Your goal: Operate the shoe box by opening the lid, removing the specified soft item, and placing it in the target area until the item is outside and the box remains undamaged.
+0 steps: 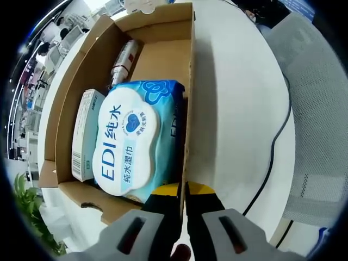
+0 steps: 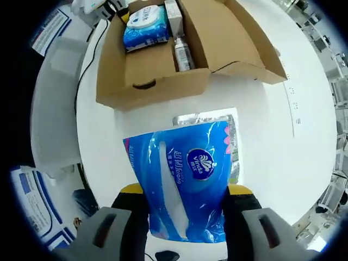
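right gripper view: right gripper (image 2: 185, 209) jaws clamp blue tissue pack (image 2: 182, 182) at 6 o'clock; left gripper (image 1: 184, 204) pinches shoe box (image 1: 187, 103) wall, jaws closed on it.

The wet-wipes pack (image 1: 133, 138) hides the bottle's (image 1: 124, 61) lower end; small print on the slim carton (image 1: 85, 136) — unreadable; tissue pack's (image 2: 185, 182) bottom edge sits behind the jaws.

A round white worktop (image 2: 272, 136) carries an open cardboard box (image 2: 157, 81). Just beside the box's near wall, in the right gripper view, a flat silvery packet (image 2: 234, 122) lies on the worktop. In the left gripper view, a black cable (image 1: 274, 147) trails across the worktop beside the box (image 1: 65, 109).
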